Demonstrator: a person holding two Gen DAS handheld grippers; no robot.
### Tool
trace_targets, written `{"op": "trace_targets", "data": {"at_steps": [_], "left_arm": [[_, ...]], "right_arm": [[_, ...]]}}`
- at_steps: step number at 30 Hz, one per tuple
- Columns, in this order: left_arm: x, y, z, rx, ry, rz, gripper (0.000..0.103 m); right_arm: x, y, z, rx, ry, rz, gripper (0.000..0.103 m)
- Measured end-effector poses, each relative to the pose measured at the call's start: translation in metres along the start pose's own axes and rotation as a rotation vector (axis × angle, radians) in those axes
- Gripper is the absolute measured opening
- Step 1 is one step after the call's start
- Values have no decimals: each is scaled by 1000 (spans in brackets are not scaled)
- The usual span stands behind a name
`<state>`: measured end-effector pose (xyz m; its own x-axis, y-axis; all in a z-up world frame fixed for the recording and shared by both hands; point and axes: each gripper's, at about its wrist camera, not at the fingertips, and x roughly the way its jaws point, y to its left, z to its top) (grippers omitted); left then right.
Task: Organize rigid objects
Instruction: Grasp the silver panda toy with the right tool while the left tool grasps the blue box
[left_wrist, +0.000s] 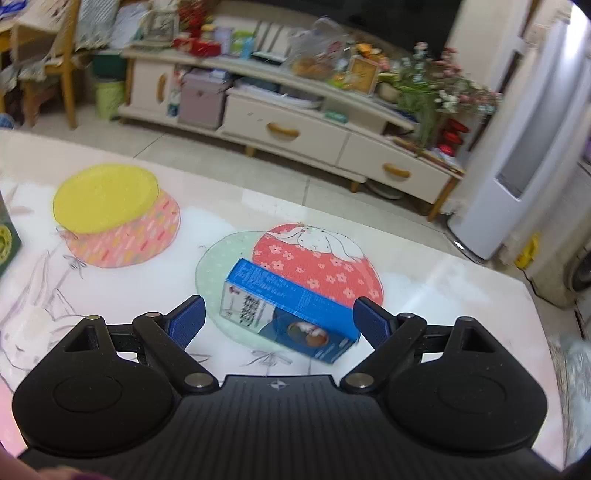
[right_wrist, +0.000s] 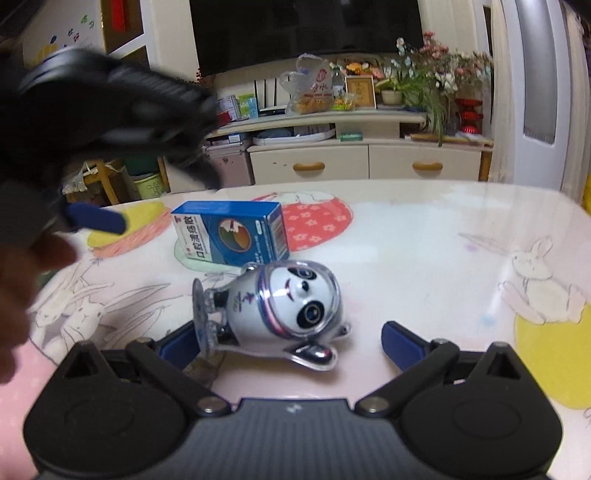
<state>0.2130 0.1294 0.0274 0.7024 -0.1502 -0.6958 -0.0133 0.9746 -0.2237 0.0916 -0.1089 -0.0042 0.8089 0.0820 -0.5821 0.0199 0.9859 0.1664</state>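
Right hand-held gripper (right_wrist: 291, 341): jaws spread wide, clamped on nothing; left pad touching or just behind the figurine's base, cannot tell which.
Panda figurine (right_wrist: 284, 310): lying on its side between those jaws, clear base toward the left pad, head toward the right, long axis across the gap.
Left hand-held gripper (left_wrist: 279, 319): jaws apart, empty, blurred in the right wrist view.
Blue medicine box (left_wrist: 291, 314): flat on the tabletop (right_wrist: 424, 258), mid-width, toward the far edge; just ahead of the left jaws, long axis slanted across the gap.
Nearer hand: left for the box, right for the figurine.
Coming move: likely left closing on the box; slant may call for a wrist turn.
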Motion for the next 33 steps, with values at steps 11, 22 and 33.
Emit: {"op": "trace_targets", "data": {"at_steps": [11, 22, 33], "left_arm": [[43, -14, 17, -107, 123, 82, 103], [77, 8, 21, -169, 236, 68, 103], [66, 22, 13, 23, 256, 81, 98]], "right_arm": [[2, -12, 4, 52, -16, 14, 102], [3, -13, 6, 35, -10, 10, 103], [5, -13, 8, -13, 2, -9, 102]]}}
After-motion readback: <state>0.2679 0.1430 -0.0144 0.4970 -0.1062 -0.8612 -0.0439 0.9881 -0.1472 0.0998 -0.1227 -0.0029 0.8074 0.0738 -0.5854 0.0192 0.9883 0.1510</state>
